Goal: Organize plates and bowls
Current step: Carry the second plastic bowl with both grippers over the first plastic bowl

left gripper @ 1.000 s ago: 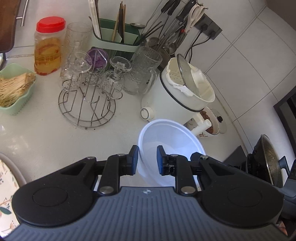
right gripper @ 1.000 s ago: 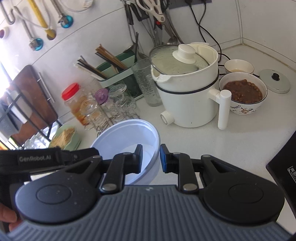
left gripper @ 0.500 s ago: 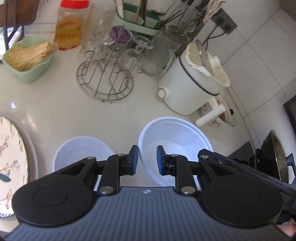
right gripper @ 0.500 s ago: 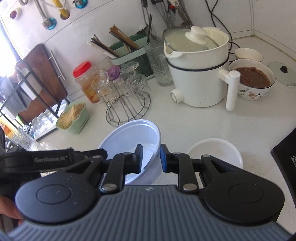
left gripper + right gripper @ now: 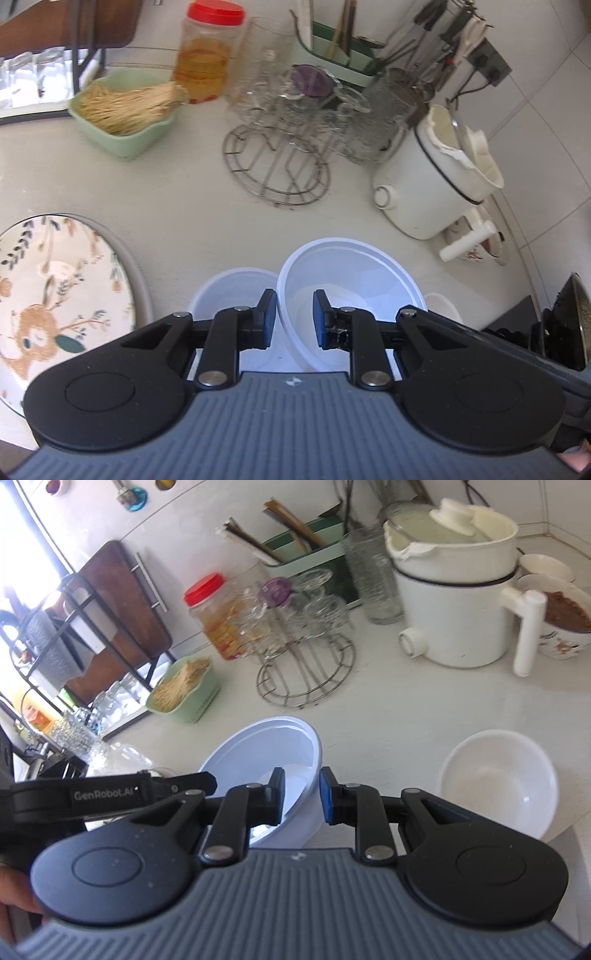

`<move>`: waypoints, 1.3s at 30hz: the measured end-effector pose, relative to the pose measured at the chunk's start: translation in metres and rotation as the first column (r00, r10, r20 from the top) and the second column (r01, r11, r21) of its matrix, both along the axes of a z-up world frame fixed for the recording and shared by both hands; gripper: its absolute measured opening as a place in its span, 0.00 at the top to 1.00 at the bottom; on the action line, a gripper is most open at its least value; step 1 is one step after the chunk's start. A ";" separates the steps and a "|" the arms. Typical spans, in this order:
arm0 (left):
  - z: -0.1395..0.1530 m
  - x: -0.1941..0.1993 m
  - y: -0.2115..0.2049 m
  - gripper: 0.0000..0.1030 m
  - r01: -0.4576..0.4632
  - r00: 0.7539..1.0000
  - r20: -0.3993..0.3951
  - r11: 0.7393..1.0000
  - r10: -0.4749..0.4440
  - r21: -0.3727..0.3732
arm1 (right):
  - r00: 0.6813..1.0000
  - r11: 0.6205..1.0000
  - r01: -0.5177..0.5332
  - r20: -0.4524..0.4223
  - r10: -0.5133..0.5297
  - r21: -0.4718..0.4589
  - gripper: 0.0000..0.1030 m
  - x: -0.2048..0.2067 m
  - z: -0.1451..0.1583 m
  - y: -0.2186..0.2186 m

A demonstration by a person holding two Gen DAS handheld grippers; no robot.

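Both grippers hold one large translucent white bowl [image 5: 354,273] above the counter. My left gripper [image 5: 294,319] is shut on the bowl's near rim. My right gripper [image 5: 301,795] is shut on the same bowl [image 5: 269,746] at its right rim. A smaller translucent bowl [image 5: 229,291] sits on the counter just left of and under the held bowl. A white ceramic bowl [image 5: 498,779] sits on the counter to the right; its edge shows in the left wrist view [image 5: 443,306]. A floral plate [image 5: 55,291] lies at the left.
A white electric pot [image 5: 432,177] with a handle stands at the right, a bowl of brown food [image 5: 561,616] behind it. A wire glass rack [image 5: 280,162], a green noodle tub [image 5: 125,110], a red-lidded jar [image 5: 207,55] and a utensil holder [image 5: 306,550] stand behind.
Both grippers have pulled back and left with the large bowl. The smaller translucent bowl, the white ceramic bowl and the floral plate have come into view.
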State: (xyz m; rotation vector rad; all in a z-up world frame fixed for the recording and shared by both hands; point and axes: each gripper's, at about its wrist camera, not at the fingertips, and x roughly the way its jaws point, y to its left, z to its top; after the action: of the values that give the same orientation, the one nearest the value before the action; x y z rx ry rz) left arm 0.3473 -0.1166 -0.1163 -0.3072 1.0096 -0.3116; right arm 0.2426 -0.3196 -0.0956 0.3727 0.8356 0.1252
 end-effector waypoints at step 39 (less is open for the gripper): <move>-0.029 -0.021 0.044 0.74 -0.116 0.993 0.031 0.993 0.115 0.033 | 0.993 0.990 -0.118 -0.001 0.119 -0.078 0.75 0.017 -0.032 0.052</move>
State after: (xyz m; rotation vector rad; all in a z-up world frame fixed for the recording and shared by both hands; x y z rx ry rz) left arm 0.3268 -0.0724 -0.1450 -0.3277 0.9631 -0.1933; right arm 0.2598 -0.2679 -0.1280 0.2494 0.8561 0.2031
